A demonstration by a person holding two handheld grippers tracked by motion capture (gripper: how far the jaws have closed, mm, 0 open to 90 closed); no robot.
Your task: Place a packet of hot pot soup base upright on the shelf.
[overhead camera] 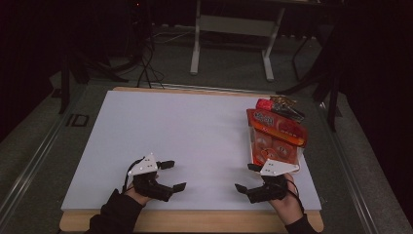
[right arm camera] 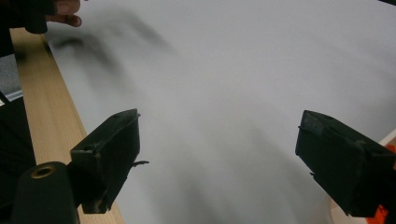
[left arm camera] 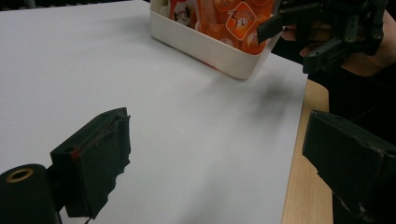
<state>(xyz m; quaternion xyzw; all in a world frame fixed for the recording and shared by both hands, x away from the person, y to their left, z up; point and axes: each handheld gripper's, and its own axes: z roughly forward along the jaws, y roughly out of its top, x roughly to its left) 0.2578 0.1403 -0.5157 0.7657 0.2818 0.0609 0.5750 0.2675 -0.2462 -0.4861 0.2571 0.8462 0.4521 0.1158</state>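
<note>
Two grippers sat low over the near edge of a white sheet [overhead camera: 195, 131] covering a wooden table [overhead camera: 195, 222], each held by a hand in a dark sleeve. At left, the left gripper [overhead camera: 173, 174] had its black jaws spread wide with nothing between them; in its own view the left gripper [left arm camera: 215, 158] framed bare white sheet and a strip of the table's wooden edge. At right, the right gripper [overhead camera: 247, 178] was likewise released, jaws far apart and empty, pointing inward across the sheet, and the right gripper [right arm camera: 217, 163] looked over blank white in its own view. Just beyond the right hand [overhead camera: 287, 202], along the sheet's right side, stood a cream tray [left arm camera: 205, 49] packed with orange snack packets [overhead camera: 275, 139]; its near end lay close beside the gripper's grey plate [overhead camera: 277, 168], though whether they touched could not be told. More red and dark wrappers [overhead camera: 280, 106] were heaped at the tray's far end. Behind the table, a white stand [overhead camera: 234, 29] and cables [overhead camera: 146, 68] stood on a dim grey floor.
</note>
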